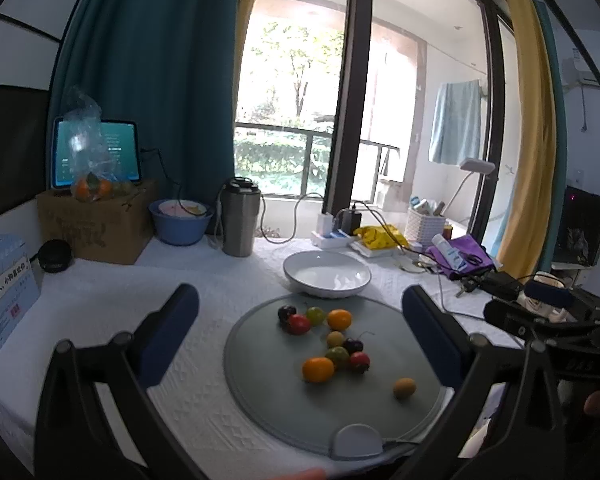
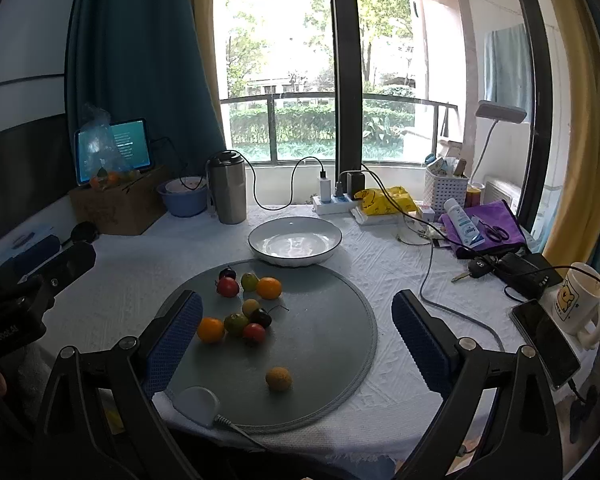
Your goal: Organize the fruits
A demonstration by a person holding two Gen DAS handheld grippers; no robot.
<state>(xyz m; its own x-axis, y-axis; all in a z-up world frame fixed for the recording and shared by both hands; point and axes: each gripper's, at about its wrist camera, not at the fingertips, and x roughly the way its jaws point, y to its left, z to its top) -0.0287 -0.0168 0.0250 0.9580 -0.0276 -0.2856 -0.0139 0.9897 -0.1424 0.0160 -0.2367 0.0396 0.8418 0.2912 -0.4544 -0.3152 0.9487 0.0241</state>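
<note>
Resting on 1 grey mat (image 2: 324,344): 10 small fruits (image 2: 236,322); 1 white bowl (image 2: 295,240) beside

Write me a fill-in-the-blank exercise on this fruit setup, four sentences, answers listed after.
1. All the small fruits lie on the round grey ____, not in the bowl.
2. The white bowl holds ____ fruit.
3. The lone yellowish-brown fruit lies ____ from the other fruits, nearer the cameras.
4. The left gripper and the right gripper both have their jaws ____.

Missing words: mat; no; apart; open
</note>
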